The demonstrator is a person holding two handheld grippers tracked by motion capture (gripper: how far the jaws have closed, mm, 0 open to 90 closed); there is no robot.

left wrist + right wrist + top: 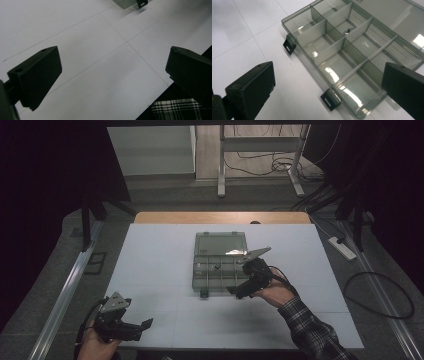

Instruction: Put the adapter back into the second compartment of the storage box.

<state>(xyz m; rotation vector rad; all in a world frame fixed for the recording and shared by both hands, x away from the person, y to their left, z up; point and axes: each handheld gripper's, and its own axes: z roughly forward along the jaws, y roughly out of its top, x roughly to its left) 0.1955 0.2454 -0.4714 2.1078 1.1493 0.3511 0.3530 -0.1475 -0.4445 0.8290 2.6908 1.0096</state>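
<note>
A smoky clear compartment box [196, 270] [362, 47] lies open in the middle of the white table [150, 265], its lid [221, 242] [392, 15] folded back flat. A small metal piece [216, 266] [347, 31] rests in one of the middle compartments. Two black latches [289, 46] [203, 293] hang from the box's front wall. My right gripper [239, 291] [329, 82] hovers at the box's near right corner, open and holding nothing. My left gripper [145, 326] [115, 72] stands open low over bare table at the near left, well away from the box.
A plaid sleeve [310, 325] [175, 108] reaches in from the lower right. The table's near edge [155, 97] runs just beyond the left jaws. On the floor are a power strip [342, 247], a looped cable [385, 295] and desk legs [220, 165].
</note>
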